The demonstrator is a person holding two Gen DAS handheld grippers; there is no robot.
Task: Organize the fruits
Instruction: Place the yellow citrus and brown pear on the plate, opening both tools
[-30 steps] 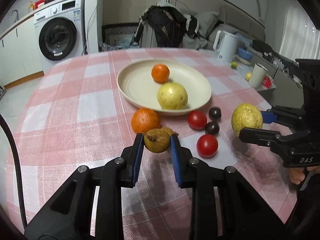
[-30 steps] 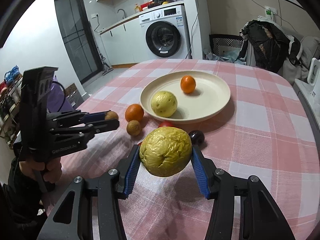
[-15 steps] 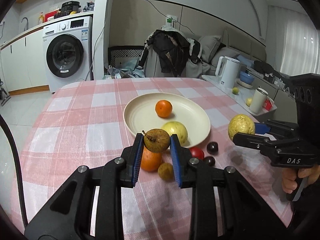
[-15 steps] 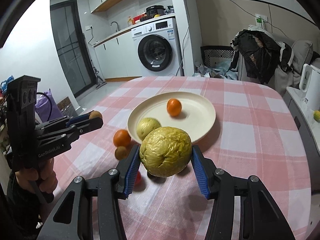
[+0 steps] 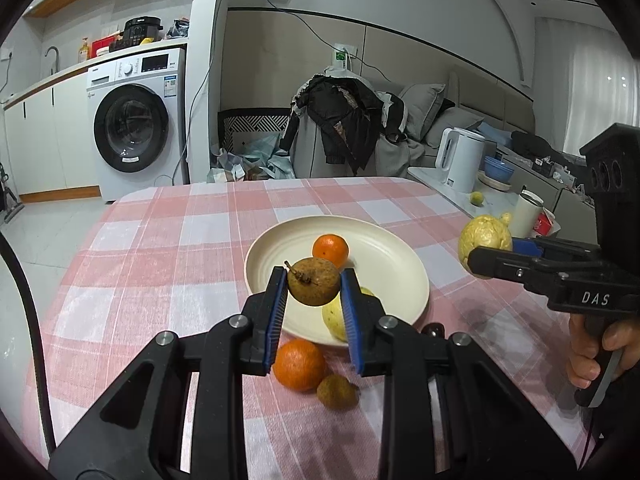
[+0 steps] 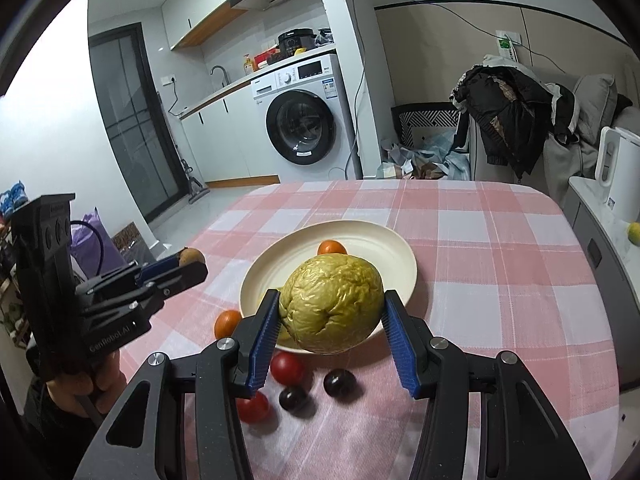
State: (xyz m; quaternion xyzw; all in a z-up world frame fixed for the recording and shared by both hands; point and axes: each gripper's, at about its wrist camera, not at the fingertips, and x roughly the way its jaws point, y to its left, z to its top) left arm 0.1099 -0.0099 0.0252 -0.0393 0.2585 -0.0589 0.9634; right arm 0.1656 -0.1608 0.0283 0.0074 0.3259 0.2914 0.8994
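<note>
My left gripper (image 5: 314, 286) is shut on a small brown fruit (image 5: 314, 281) with a stem, held in the air over the near side of the cream plate (image 5: 400, 264). My right gripper (image 6: 332, 300) is shut on a wrinkled yellow-green fruit (image 6: 332, 304), raised before the plate (image 6: 380, 240). On the plate lie a small orange (image 5: 330, 249) and a smooth yellow fruit (image 5: 334, 318), half hidden by my left fingers. On the cloth lie an orange (image 5: 299, 364), a second brown fruit (image 5: 336, 391), two tomatoes (image 6: 287, 368) and two dark plums (image 6: 339, 383).
The table wears a pink checked cloth (image 5: 160, 264). A side counter to the right carries a white kettle (image 5: 460, 164), a cup (image 5: 528, 214) and bowls. A washing machine (image 5: 132, 128) and a coat-draped chair (image 5: 344, 120) stand beyond the far edge.
Both grippers have risen well above the table, each still holding its fruit. The left one lifted the brown fruit from beside the orange up toward the plate.
</note>
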